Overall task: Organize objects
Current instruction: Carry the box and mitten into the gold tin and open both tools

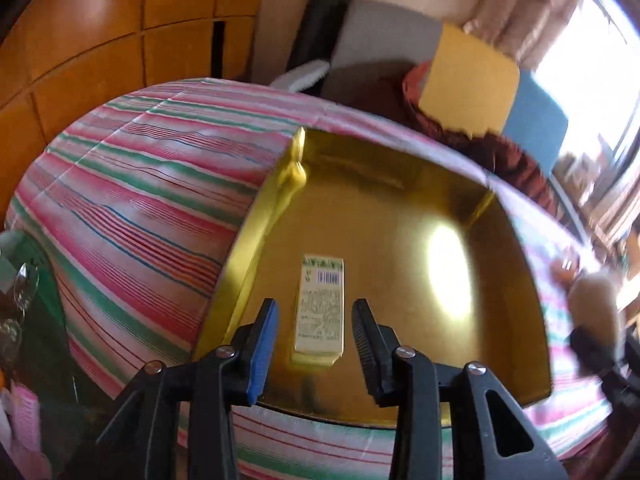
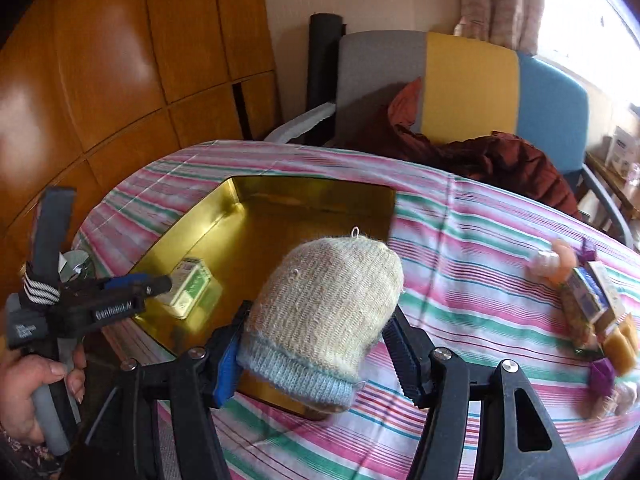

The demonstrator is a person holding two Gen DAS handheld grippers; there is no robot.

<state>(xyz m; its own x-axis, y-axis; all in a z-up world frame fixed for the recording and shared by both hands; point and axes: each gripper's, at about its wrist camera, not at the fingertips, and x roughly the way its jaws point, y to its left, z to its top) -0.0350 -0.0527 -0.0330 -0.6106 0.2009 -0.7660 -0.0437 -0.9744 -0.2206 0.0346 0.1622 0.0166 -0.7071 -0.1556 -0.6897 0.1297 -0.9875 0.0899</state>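
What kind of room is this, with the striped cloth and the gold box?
Most likely a living or dining room in a home. A table under a striped tablecloth stands beside wooden cabinet doors, with a cushioned chair behind it and a curtained window letting in daylight.
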